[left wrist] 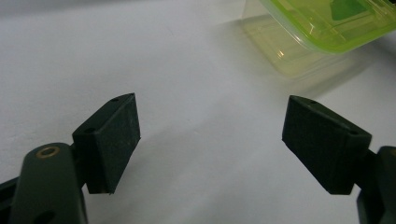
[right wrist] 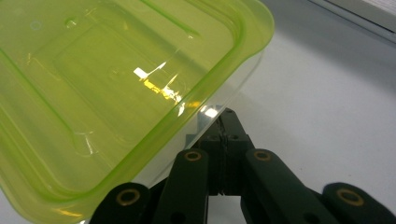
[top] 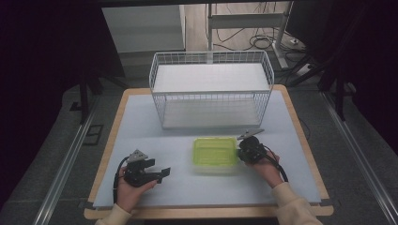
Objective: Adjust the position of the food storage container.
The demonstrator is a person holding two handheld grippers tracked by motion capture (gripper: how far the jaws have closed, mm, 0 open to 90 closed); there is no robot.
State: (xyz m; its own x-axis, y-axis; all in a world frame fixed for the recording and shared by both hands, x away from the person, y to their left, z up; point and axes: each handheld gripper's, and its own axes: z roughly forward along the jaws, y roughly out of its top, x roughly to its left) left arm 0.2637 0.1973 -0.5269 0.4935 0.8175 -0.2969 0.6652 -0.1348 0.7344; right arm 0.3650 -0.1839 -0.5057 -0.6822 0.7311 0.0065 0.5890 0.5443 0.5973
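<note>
A clear plastic container with a translucent green lid (top: 215,152) lies flat on the white table, in front of the wire basket. My right gripper (top: 246,151) sits at its right end. In the right gripper view the jaws are pressed together (right wrist: 225,133), with the tips tucked under the overhanging lid rim (right wrist: 219,70) beside the clear wall; nothing shows between them. My left gripper (top: 162,174) rests low on the table to the container's left, open, with bare table between its pads (left wrist: 112,140). The container (left wrist: 322,28) lies ahead of it to the right.
A white wire basket (top: 210,93) stands at the back middle of the white mat (top: 141,126), open at the top. The wooden table edge (top: 105,154) frames the mat. A metal stand and cables lie on the floor behind the table.
</note>
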